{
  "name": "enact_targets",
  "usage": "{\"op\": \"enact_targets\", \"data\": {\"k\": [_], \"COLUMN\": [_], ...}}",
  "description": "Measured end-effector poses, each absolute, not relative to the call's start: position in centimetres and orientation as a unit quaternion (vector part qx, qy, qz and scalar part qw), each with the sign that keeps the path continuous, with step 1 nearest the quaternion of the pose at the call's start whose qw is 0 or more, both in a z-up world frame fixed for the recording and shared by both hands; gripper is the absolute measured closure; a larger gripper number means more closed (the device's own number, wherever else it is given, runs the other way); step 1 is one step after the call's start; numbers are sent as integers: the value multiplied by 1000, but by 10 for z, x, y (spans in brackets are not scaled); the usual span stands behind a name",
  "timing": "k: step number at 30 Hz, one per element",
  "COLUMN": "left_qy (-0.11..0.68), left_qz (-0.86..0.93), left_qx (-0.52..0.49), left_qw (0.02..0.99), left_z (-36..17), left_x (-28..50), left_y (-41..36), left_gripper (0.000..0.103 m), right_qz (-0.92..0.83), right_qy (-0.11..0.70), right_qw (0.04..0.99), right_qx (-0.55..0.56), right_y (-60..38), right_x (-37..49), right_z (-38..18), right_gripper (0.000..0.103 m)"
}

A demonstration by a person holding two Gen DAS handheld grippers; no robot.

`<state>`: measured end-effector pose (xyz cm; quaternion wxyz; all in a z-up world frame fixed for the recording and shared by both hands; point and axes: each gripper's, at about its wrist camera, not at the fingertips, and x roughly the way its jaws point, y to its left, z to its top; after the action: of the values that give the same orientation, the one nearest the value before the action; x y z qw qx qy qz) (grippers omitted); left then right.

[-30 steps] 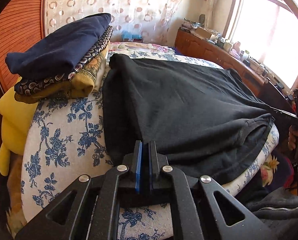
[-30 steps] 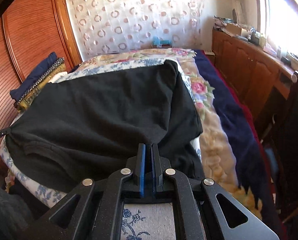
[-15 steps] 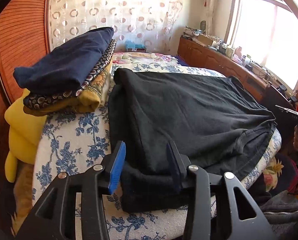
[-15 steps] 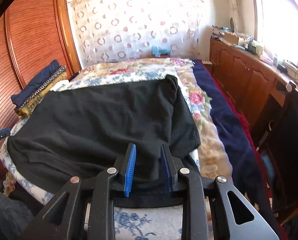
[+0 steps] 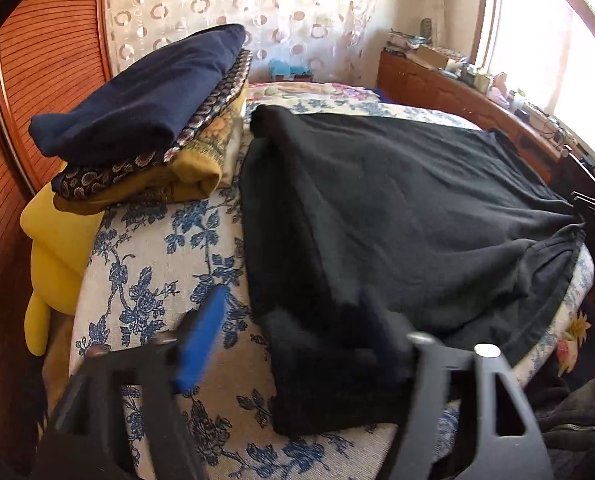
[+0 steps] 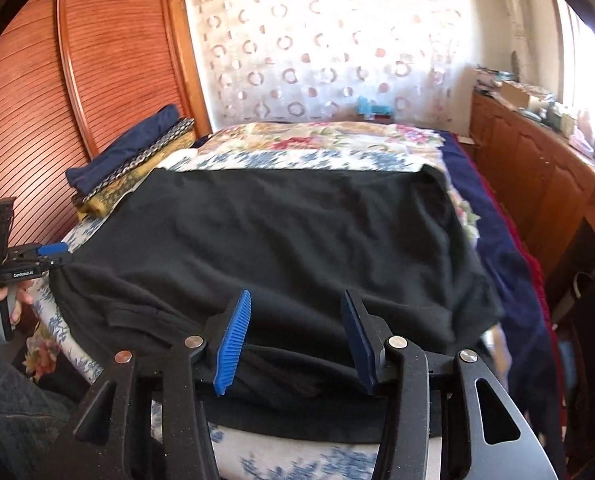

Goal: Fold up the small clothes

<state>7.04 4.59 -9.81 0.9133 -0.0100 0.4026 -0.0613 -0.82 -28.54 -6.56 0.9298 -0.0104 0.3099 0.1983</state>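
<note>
Your grippers let go of a black fleece garment (image 5: 397,208) spread flat on the floral-covered bed (image 5: 157,264).
Left gripper (image 5: 289,336) and right gripper (image 6: 295,336), jaws just opening, stand empty over its near hem, beside the stack of folded clothes (image 5: 145,120).

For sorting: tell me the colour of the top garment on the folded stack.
Dark navy folded garment, clearest in the left wrist view.

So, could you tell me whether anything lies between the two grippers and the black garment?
Nothing visible does. The black garment lies directly under the open left gripper and right gripper, whose jaws have just been opening, pads clear of it.
</note>
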Motion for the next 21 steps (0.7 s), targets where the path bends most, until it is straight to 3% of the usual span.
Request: {"op": "enact_targets", "data": {"k": [10, 14, 21], "left_qy": [419, 415, 415], "left_qz": [-59, -59, -101], "left_qx": [-25, -34, -93], "left_qw": [906, 907, 900], "left_z": [-111, -111, -107], "left_x": [74, 72, 69], "left_y": [49, 51, 54], "left_gripper": [25, 26, 25], "right_qz": [212, 197, 166], "right_qy": [328, 335, 351], "right_qw": [920, 921, 919], "right_qx": [-29, -41, -64], "right_y": [-270, -271, -262], "right_x": [9, 14, 27], "right_z": [-72, -75, -89], "right_gripper": [53, 44, 43]}}
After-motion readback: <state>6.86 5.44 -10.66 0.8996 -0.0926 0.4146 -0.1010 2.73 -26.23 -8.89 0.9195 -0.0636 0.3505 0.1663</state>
